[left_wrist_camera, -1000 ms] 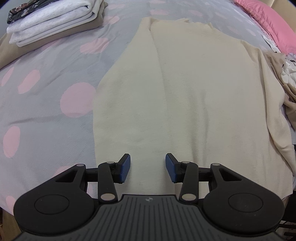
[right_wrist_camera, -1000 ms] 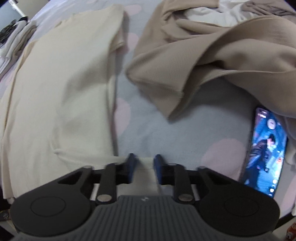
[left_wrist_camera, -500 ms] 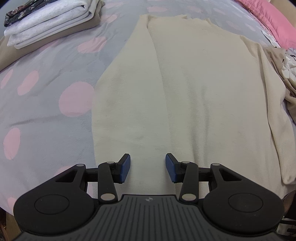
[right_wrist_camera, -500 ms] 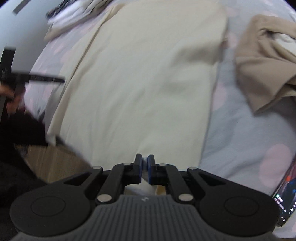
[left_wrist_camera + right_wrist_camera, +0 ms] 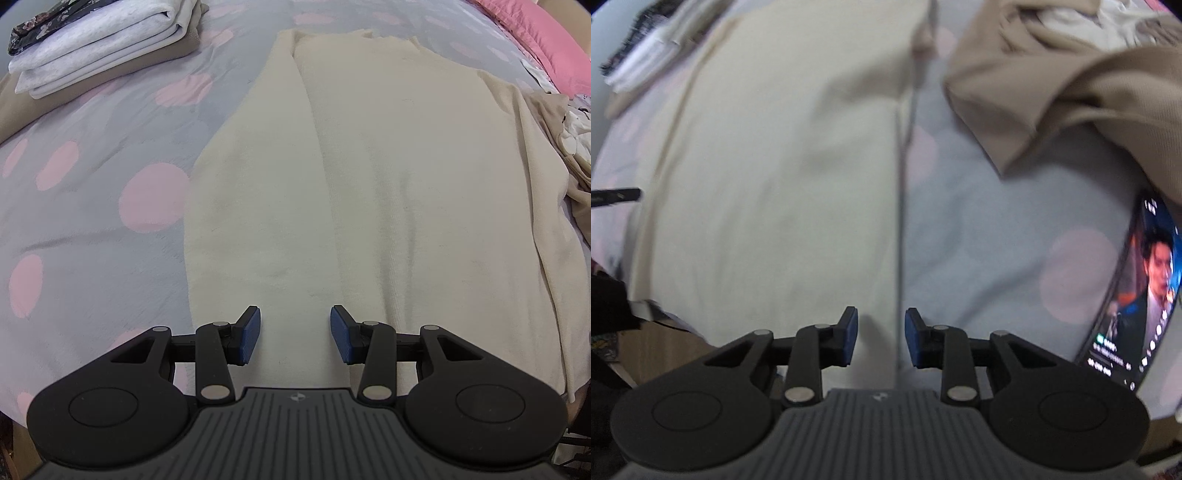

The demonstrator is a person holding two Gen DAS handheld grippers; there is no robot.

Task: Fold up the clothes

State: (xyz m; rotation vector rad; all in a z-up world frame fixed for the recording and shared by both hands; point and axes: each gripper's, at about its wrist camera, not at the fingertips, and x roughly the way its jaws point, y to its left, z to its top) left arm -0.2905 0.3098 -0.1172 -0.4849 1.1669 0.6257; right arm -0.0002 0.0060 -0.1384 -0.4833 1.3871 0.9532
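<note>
A cream garment (image 5: 388, 177) lies flat on the grey bedspread with pink dots (image 5: 92, 184), both long sides folded inward. My left gripper (image 5: 294, 334) hovers open over the garment's near end, with nothing between its blue pads. In the right wrist view the same cream garment (image 5: 775, 166) fills the left half, its straight folded edge running down the middle. My right gripper (image 5: 879, 338) hangs over that edge near the hem; its jaws are opening and the pads press on nothing.
A stack of folded grey and white clothes (image 5: 99, 44) sits at the far left. A tan garment pile (image 5: 1071, 74) lies to the right, with a lit phone (image 5: 1137, 295) below it. A pink pillow (image 5: 546, 40) lies far right.
My right gripper carried the garment's right edge inward, laid it down and let go, its jaws parting. The fabric on the right now lies flat. The left gripper stayed still.
</note>
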